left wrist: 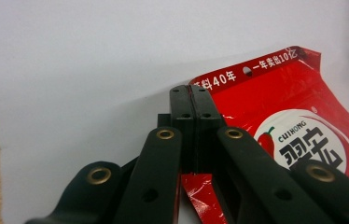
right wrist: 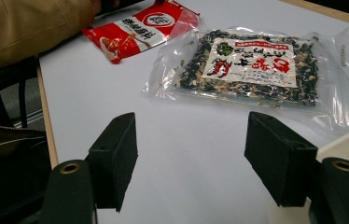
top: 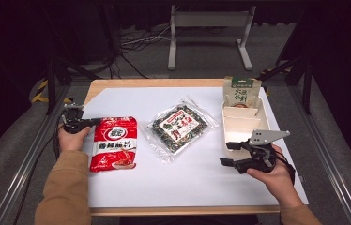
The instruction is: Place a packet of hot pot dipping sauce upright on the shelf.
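Note:
A red snack packet [top: 114, 143] lies flat on the white sheet at the left. My left gripper [top: 96, 122] is shut on its upper left corner. In the left gripper view the two jaws of the left gripper [left wrist: 192, 93] meet with the red packet's [left wrist: 294, 107] foil edge pinched between them. My right gripper [top: 225, 153] stands open over the sheet, just in front of the white tray [top: 239, 126]. In the right gripper view nothing sits between the jaws of the right gripper [right wrist: 191, 140], and the red packet [right wrist: 140, 28] lies far off.
A clear bag of dark dried mix [top: 179, 127] lies in the middle of the sheet, ahead of the right jaws as the clear bag [right wrist: 252, 65]. A green packet [top: 241, 91] stands at the tray's far end. The wooden table edge [top: 164, 83] borders the sheet.

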A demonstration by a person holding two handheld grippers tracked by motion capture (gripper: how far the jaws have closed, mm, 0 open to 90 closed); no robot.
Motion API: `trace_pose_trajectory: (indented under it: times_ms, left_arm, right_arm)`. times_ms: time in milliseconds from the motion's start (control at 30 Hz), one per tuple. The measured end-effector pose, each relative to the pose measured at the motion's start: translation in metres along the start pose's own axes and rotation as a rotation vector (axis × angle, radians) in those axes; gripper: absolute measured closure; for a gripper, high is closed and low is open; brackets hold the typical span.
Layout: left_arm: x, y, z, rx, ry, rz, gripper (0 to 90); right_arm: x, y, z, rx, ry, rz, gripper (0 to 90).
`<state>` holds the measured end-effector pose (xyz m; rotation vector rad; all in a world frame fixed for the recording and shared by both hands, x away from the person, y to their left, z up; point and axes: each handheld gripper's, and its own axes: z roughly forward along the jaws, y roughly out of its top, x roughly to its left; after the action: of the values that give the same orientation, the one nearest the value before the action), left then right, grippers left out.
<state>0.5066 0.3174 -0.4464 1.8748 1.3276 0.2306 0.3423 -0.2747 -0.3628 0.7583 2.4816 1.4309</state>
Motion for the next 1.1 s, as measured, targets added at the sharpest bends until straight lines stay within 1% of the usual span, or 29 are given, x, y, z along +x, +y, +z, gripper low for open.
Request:
trace_pose_trajectory:
  times_ms: [33, 67, 133, 267, 300, 367, 433, 467, 633, 667, 733, 767, 933, 967, 1000, 1067, 1100]
  left_arm:
    - [0.001, 0.001, -0.002, 0.001, 0.005, 0.013, 89.9]
    - [-0.001, 0.001, -0.006, -0.008, 0.003, 0.003, 90.0]
    - [-0.002, 0.001, -0.008, -0.010, 0.003, 0.009, 90.0]
    - [-0.006, 0.003, -0.022, -0.033, 0.006, 0.027, 90.0]
    - [-0.009, 0.004, -0.027, -0.035, 0.023, 0.041, 90.0]
    - [-0.013, 0.005, -0.033, -0.037, 0.044, 0.047, 90.0]
    - [-0.016, 0.005, -0.040, -0.050, 0.053, 0.055, 90.0]
    - [-0.016, 0.005, -0.040, -0.050, 0.053, 0.055, 90.0]
    - [-0.025, 0.004, -0.059, -0.088, 0.044, 0.064, 90.0]
    - [-0.026, 0.003, -0.063, -0.102, 0.039, 0.064, 90.0]
    - [-0.028, 0.002, -0.069, -0.118, 0.034, 0.073, 90.0]
    - [-0.029, 0.001, -0.071, -0.122, 0.034, 0.070, 90.0]
    - [-0.036, -0.001, -0.085, -0.142, 0.031, 0.082, 90.0]
    - [-0.038, -0.001, -0.088, -0.150, 0.034, 0.085, 90.0]
    - [-0.040, -0.001, -0.092, -0.145, 0.041, 0.086, 90.0]
    - [-0.045, 0.000, -0.099, -0.163, 0.034, 0.088, 90.0]
    - [-0.048, 0.000, -0.103, -0.167, 0.034, 0.098, 90.0]
  right_arm:
    - [0.000, 0.000, 0.000, 0.000, 0.001, 0.000, 34.5]
    - [0.000, 0.000, 0.000, -0.001, 0.006, 0.001, 34.5]
    - [0.000, 0.000, 0.001, -0.005, 0.016, 0.004, 34.5]
    - [-0.001, 0.001, 0.002, -0.006, 0.021, 0.006, 34.5]
    - [-0.001, 0.001, 0.002, -0.006, 0.022, 0.005, 34.5]
    - [-0.001, 0.002, 0.004, -0.003, 0.026, 0.002, 34.4]
    - [0.000, 0.003, 0.005, -0.003, 0.031, -0.002, 34.5]
    - [0.000, 0.004, 0.005, -0.002, 0.032, -0.005, 34.5]
    - [-0.001, 0.008, 0.009, -0.005, 0.043, -0.014, 34.5]
    - [-0.001, 0.008, 0.010, -0.005, 0.045, -0.017, 34.5]
    - [-0.001, 0.010, 0.012, -0.004, 0.052, -0.021, 34.5]
    - [-0.001, 0.011, 0.013, -0.003, 0.054, -0.023, 34.4]
    - [-0.002, 0.015, 0.017, -0.002, 0.063, -0.034, 34.4]
    - [-0.002, 0.015, 0.017, -0.002, 0.064, -0.036, 34.3]
    - [-0.002, 0.016, 0.018, -0.002, 0.065, -0.037, 34.4]
    - [-0.002, 0.017, 0.019, -0.003, 0.068, -0.041, 34.3]
    - [-0.002, 0.017, 0.019, -0.004, 0.070, -0.043, 34.3]
